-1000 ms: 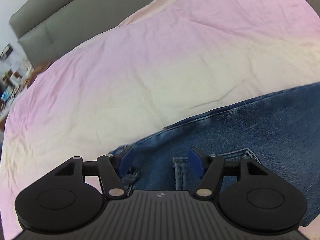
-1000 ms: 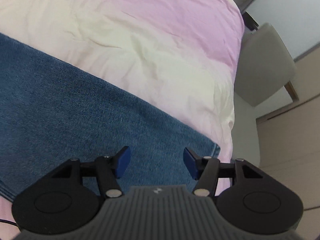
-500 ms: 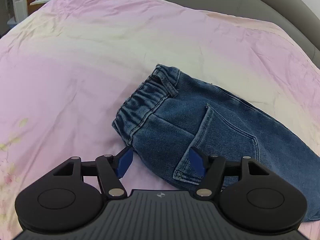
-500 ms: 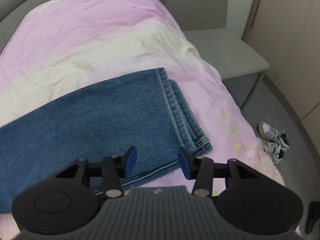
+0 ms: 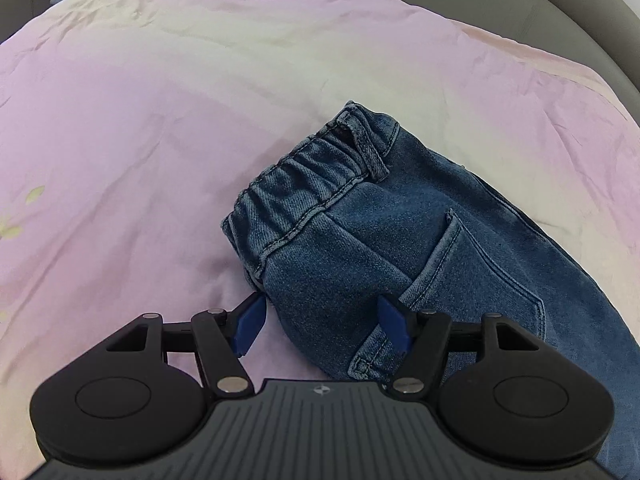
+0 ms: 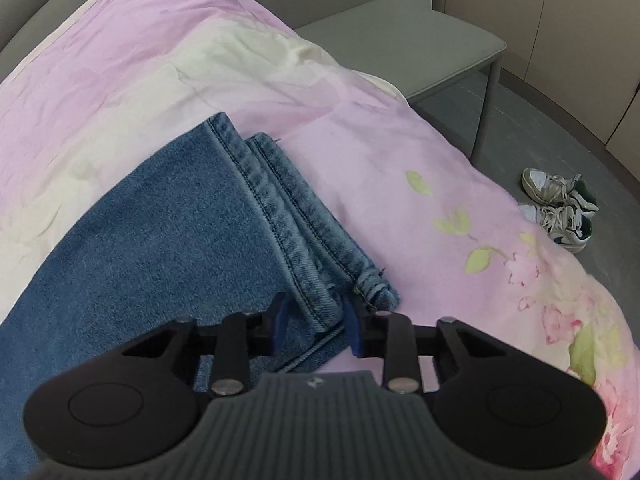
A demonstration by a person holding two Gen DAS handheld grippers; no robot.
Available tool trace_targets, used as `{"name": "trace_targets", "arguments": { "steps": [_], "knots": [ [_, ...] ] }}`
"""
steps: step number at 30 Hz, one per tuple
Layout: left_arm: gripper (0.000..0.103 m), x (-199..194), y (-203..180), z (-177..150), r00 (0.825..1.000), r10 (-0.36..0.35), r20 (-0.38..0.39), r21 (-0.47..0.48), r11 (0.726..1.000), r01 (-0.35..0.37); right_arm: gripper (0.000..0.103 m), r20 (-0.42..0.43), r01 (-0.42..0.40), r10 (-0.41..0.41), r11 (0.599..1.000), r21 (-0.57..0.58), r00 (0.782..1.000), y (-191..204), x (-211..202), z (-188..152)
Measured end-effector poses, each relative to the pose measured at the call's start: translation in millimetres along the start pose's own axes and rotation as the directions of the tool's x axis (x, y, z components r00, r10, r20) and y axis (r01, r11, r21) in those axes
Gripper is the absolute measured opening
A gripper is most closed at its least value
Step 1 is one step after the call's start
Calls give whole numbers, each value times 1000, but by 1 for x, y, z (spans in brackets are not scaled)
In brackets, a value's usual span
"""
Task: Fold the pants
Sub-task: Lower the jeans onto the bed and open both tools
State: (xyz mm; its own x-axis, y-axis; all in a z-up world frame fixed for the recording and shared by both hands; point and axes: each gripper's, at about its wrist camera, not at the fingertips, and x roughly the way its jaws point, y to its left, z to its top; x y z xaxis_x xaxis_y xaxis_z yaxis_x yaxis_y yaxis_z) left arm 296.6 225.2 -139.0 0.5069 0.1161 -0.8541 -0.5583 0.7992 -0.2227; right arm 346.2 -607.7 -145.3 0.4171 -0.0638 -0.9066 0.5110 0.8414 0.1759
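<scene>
Pants (image 5: 420,248) lie flat across the pink bedspread (image 5: 140,140), already halved lengthwise, one leg stacked on the other. Waistband end faces my left side; hems (image 6: 296,216) run toward the bed's foot edge, near the corner with the flower print.

My left gripper (image 5: 322,322) is spread wide, pads on either side of the seat corner just below the elastic waistband (image 5: 304,188). One pad sits over bare bedspread, the other over the back pocket (image 5: 460,280). Nothing is pinched yet. I read this as lining up on the near edge so both layers come up together.

My right gripper (image 6: 314,326) has narrowed around the near corner of the stacked hems. Denim fills the gap between the pads, but I cannot tell whether they actually bite the cloth or just frame it.

Holding both ends at the near edge makes sense for the next fold, hems carried over toward the waistband. Risk, as I judge it: the two hems are offset, so a shallow pinch may catch only one layer.

Off the bed: a grey chair (image 6: 420,36) and a pair of sneakers (image 6: 560,208) on the floor.
</scene>
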Motion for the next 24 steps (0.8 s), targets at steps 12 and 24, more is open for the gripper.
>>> {"name": "trace_targets", "arguments": {
  "steps": [12, 24],
  "knots": [
    [74, -6, -13, -1, 999, 32, -11, 34, 999, -31, 8, 195, 122, -78, 967, -224, 978, 21, -63, 12],
    [79, 2, 5, 5, 999, -33, -22, -109, 994, 30, 42, 103, 102, -88, 984, -143, 991, -15, -26, 1]
  ]
}}
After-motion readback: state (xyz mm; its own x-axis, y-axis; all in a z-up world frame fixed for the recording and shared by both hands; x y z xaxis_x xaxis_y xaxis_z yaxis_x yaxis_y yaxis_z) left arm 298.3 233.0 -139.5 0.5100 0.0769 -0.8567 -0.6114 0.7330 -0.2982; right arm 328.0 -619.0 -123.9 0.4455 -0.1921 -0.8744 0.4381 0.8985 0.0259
